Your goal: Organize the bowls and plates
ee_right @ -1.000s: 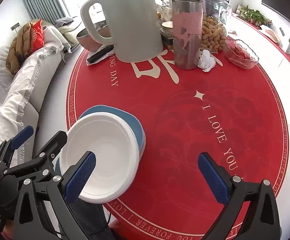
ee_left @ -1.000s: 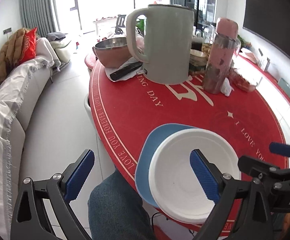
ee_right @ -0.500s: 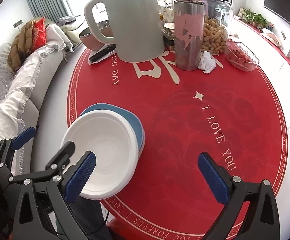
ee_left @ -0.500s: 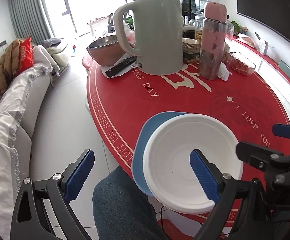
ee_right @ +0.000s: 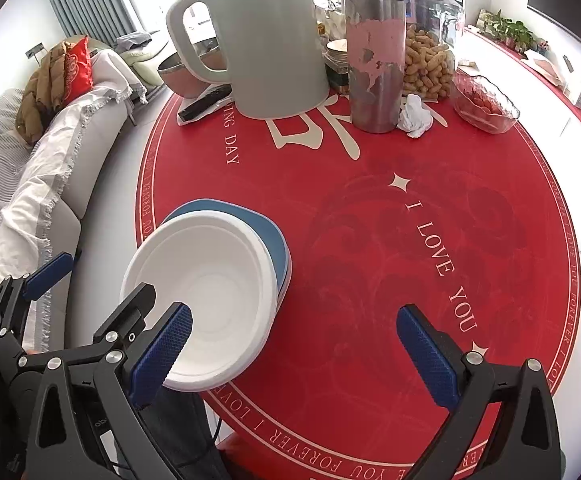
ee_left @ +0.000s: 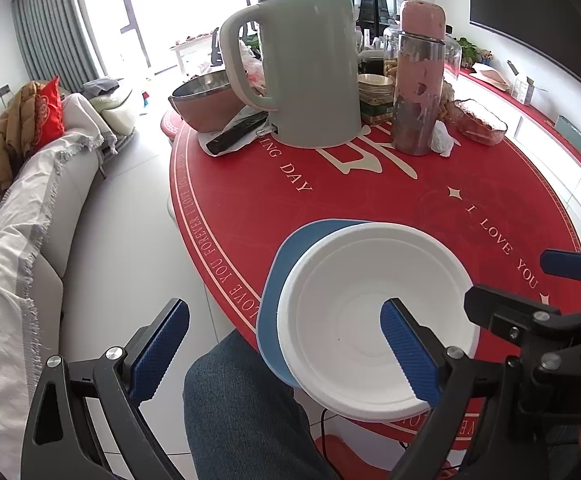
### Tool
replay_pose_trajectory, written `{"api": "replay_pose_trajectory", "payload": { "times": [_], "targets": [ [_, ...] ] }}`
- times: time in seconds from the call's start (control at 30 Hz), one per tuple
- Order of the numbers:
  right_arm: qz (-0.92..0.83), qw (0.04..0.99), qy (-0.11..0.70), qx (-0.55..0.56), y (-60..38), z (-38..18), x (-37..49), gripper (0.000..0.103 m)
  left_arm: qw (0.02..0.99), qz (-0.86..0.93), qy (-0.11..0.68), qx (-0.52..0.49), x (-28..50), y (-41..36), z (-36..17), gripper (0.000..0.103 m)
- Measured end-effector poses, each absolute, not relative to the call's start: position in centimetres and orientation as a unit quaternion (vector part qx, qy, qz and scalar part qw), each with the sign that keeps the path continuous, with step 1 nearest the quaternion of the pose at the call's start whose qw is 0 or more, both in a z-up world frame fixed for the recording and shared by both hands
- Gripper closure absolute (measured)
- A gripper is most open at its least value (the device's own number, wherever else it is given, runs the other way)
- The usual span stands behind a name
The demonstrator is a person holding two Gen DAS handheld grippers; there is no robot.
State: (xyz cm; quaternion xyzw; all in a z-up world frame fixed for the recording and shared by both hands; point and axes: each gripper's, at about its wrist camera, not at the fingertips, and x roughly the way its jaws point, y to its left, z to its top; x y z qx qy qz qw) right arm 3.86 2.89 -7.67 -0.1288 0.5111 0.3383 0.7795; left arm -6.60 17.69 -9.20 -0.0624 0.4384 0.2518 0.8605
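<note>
A white bowl (ee_left: 374, 320) rests on a blue plate (ee_left: 290, 256) at the near left edge of the round red table (ee_left: 370, 200), both overhanging the edge. My left gripper (ee_left: 286, 352) is open, its right finger over the bowl's inside and its left finger off the table. In the right wrist view the bowl (ee_right: 210, 288) and blue plate (ee_right: 266, 236) lie left of centre. My right gripper (ee_right: 294, 356) is open and empty over the table's near part, its left finger at the bowl's near rim.
At the far side stand a grey kettle (ee_right: 258, 40), a pink flask (ee_right: 374, 60), a peanut jar (ee_right: 426, 56), a glass dish (ee_right: 486, 100), a metal bowl (ee_left: 206, 100) and a remote (ee_left: 238, 132). A sofa (ee_left: 18, 200) stands left. A knee (ee_left: 242, 412) sits below the table edge.
Both grippers have pulled back slightly toward me and the view has shifted. The bowl and plate stay in place. Both stay open.
</note>
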Motion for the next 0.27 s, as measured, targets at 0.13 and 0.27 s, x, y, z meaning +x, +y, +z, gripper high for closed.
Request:
{"api": "replay_pose_trajectory", "payload": {
  "times": [0.13,0.27],
  "targets": [
    [0.341,0.780,0.510,-0.124,2.87,-7.65,3.76,0.000,0.860,0.251,0.441,-0.061,-6.57,17.58,-9.34,0.005],
    [0.346,0.778,0.511,-0.116,2.74,-7.66,3.96,0.000,0.870,0.246,0.425,-0.048,-6.79,17.07,-9.01,0.005]
  ]
}}
